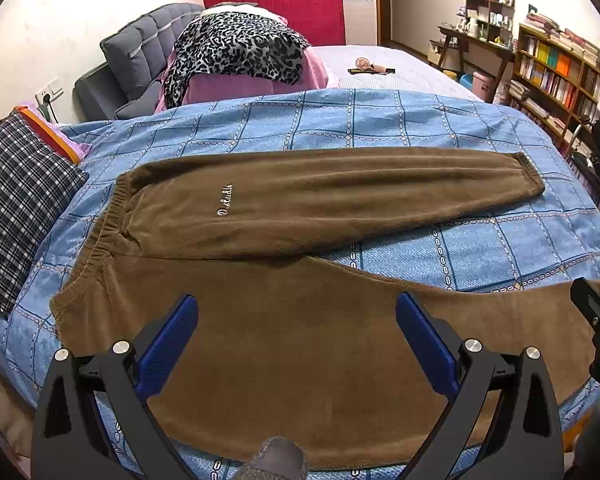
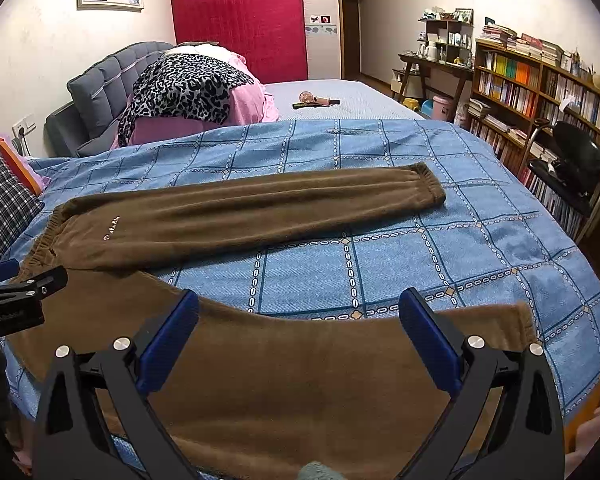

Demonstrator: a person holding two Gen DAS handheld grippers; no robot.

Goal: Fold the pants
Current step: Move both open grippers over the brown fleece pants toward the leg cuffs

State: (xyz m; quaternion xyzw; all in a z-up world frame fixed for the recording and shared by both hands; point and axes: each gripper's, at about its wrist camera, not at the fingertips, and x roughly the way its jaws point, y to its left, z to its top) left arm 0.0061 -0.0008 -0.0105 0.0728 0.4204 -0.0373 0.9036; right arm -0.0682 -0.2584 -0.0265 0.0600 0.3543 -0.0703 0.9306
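Both claws are spread wide and grip nothing. The left claw (image 1: 297, 334) hangs over the near leg of the brown pants (image 1: 300, 352) toward the waistband end; the right claw (image 2: 299, 334) hangs over that same leg nearer its cuff. The pants lie flat on a blue checked blanket (image 2: 440, 248) covering the bed, legs splayed apart, the far leg (image 2: 260, 208) stretched across behind. Beyond sit a leopard-print cloth (image 2: 184, 88) and a bookshelf (image 2: 540, 92).
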